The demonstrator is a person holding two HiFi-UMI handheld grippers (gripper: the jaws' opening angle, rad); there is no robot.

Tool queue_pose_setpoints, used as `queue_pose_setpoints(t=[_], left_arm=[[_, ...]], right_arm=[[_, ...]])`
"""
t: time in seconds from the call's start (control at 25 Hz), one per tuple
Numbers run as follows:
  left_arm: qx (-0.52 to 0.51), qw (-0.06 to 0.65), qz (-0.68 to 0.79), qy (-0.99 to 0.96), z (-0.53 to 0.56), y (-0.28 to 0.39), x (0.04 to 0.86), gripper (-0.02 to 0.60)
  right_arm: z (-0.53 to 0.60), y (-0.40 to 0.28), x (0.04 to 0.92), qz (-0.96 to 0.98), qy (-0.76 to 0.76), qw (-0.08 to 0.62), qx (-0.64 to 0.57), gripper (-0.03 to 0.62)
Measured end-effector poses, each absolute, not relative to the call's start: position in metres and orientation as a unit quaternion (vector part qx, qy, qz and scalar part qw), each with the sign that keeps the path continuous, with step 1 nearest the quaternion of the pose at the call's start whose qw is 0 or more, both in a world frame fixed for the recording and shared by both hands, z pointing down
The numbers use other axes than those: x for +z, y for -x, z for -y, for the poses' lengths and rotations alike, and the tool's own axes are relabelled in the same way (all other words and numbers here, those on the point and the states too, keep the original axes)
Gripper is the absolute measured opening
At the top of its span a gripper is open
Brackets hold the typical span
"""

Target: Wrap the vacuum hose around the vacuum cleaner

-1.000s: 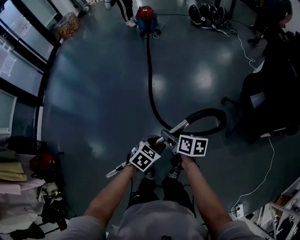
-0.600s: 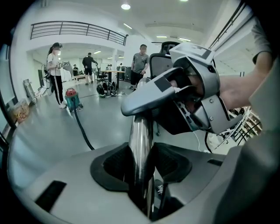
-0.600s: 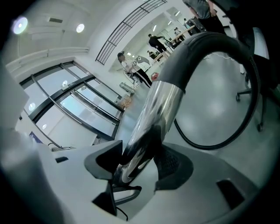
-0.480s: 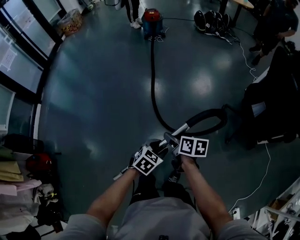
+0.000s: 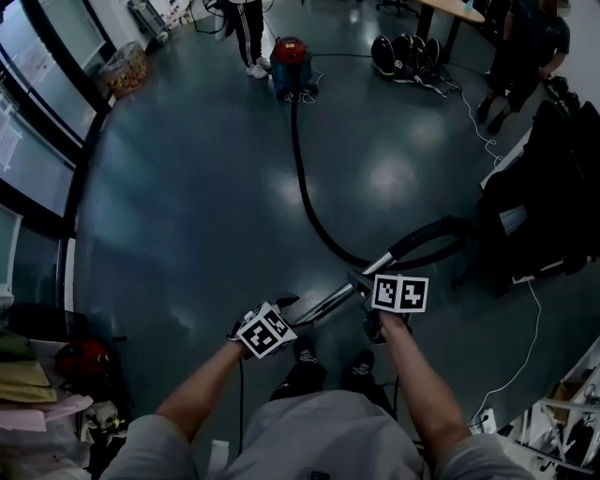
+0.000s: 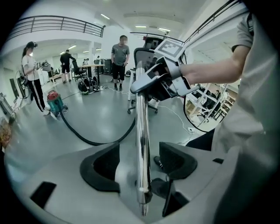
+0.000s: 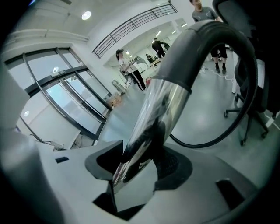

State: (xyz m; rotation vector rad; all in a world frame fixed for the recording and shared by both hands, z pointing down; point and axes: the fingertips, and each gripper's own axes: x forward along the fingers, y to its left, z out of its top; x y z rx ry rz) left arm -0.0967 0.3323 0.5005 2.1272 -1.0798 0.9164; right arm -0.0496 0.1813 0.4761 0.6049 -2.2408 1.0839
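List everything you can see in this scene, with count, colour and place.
vacuum cleaner: one, red and blue, far floor
hose: one, black, across the floor from the cleaner
metal tube: one, chrome, between both grippers' jaws
office chair: one, black, right
bystanders: at least two, mixed clothing, far side
left gripper: one, grey, jaws opening, pads off the tube
right gripper: one, grey, clamped on the tube

A glossy dark floor [image 5: 187, 187] is reflecting pale patches of light. Tall glass windows [image 5: 23, 131] are lining the left side, and a black office chair [image 5: 553, 187] is standing at the right. Ceiling lamps [image 6: 105, 16] are glowing beside a railed balcony [image 6: 57, 27]. A person [image 6: 120, 57] is standing far off.
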Motion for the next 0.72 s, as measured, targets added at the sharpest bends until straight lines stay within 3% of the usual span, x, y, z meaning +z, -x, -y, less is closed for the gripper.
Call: queue_pose_setpoints(t=[0.24,0.72], left_arm=[[0.361,0.241,0.373,-0.82,-0.321,0.112,0.491,0.276],[0.429,0.122,0.336,-0.829,-0.242,0.06,0.468,0.276]], right_arm=[[-0.181,0.064,0.478,0.853,-0.218,0.339,0.331,0.218],[-0.158,0.054,0.474,0.882,-0.096,0.395,0.24,0.218]])
